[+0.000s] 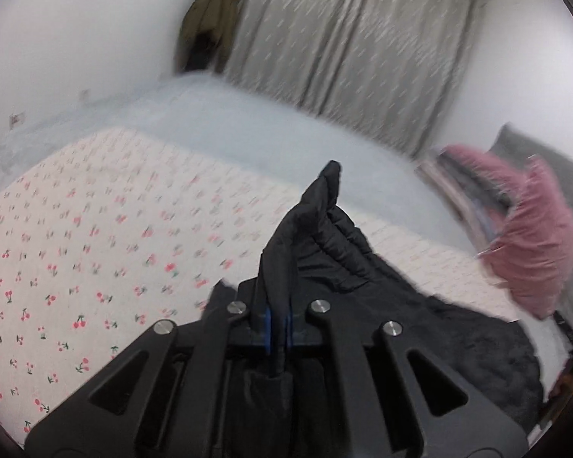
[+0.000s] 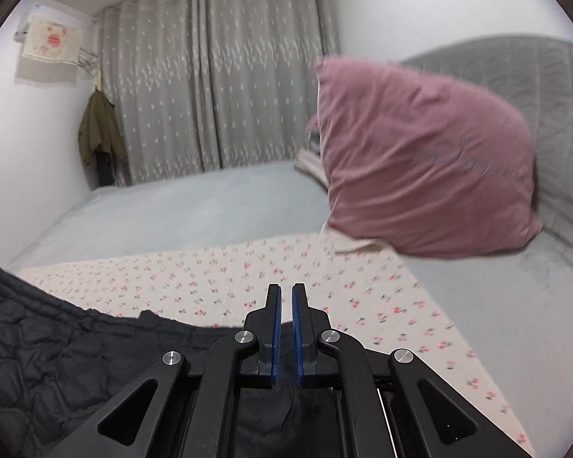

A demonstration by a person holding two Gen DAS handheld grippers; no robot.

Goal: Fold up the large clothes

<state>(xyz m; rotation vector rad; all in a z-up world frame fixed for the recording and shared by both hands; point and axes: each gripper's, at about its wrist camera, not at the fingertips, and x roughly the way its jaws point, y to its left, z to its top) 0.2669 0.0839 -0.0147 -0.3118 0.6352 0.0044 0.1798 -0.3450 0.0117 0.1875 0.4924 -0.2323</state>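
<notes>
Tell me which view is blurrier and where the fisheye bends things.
Left wrist view: heavy motion smear on the curtains and pink pillow; the black garment stays sharp. Right wrist view: crisper, pillow edges soft, curtain folds bowed, dark corners.

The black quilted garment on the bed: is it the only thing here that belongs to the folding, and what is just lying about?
For the job:
- black quilted garment
- left gripper, shut on it
- right gripper, shut on it

Lying about:
- pink velvet pillow
- olive jacket hanging by the curtain
- cherry-print sheet
</notes>
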